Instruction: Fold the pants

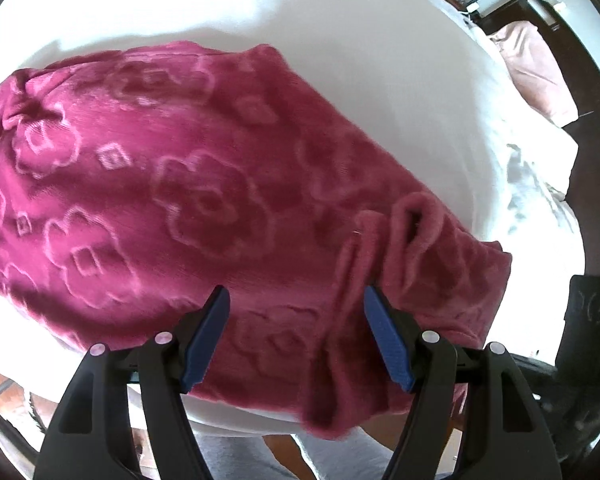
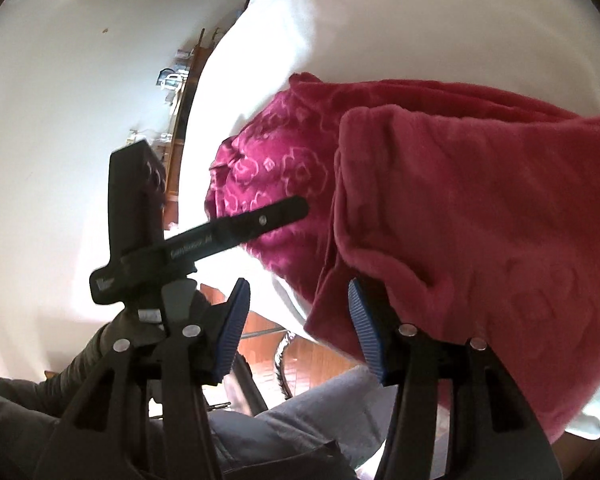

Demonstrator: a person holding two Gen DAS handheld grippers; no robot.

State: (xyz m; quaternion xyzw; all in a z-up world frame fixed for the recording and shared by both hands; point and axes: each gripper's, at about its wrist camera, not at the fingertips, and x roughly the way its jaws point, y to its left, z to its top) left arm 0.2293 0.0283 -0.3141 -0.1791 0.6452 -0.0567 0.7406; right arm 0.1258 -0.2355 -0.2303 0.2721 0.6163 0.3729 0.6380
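The pants (image 1: 172, 184) are magenta fleece with an embossed flower pattern, lying folded in a thick bundle on a white table (image 1: 340, 60). My left gripper (image 1: 296, 300) is open just above the bundle's near edge, with nothing between its blue pads. A bunched fold of fabric (image 1: 416, 220) rises just beyond its right finger. In the right wrist view the pants (image 2: 460, 200) fill the right side. My right gripper (image 2: 298, 292) is open; its right pad (image 2: 364, 328) lies against the draped near edge of the fabric. The left gripper (image 2: 236, 232) shows there as a black tool.
The white table's near edge (image 1: 236, 420) has fabric hanging over it. The person's grey trousers (image 2: 320, 412) are just below. A bed with a pink pillow (image 1: 536, 72) and white bedding lies at the right. A wooden floor (image 2: 268, 344) shows beneath the table.
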